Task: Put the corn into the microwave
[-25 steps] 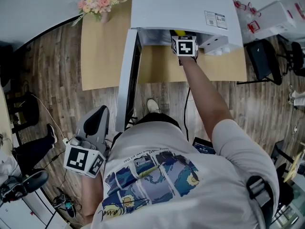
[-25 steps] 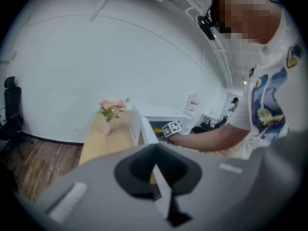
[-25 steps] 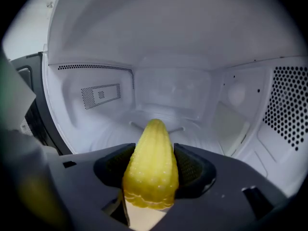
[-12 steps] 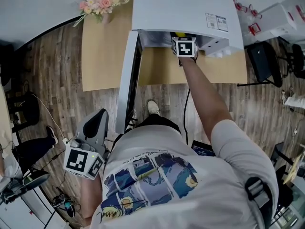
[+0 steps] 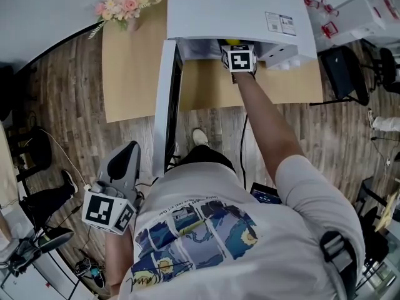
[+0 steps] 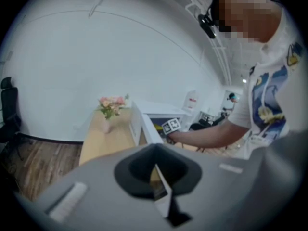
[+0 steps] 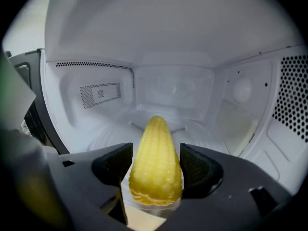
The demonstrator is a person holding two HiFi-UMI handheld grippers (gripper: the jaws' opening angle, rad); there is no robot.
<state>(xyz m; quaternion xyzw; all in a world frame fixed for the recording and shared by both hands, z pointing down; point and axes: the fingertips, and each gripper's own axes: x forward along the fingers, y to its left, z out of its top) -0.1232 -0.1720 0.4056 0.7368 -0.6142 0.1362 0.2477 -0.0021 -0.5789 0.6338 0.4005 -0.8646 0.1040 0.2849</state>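
Now that our right gripper (image 7: 155, 153) has just spread its jaws off the corn (image 7: 155, 170), seemingly resting on the microwave (image 7: 168, 57) floor, we should back straight out without nudging it.

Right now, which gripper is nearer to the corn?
Right. The right gripper reaches into the microwave, with the corn between its jaws, which have just been opening. The left gripper hangs low at the person's side, far from it.

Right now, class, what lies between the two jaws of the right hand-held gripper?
The corn, inside the microwave, as the right gripper view shows. The right hand-held gripper has just been opening its jaws around it.
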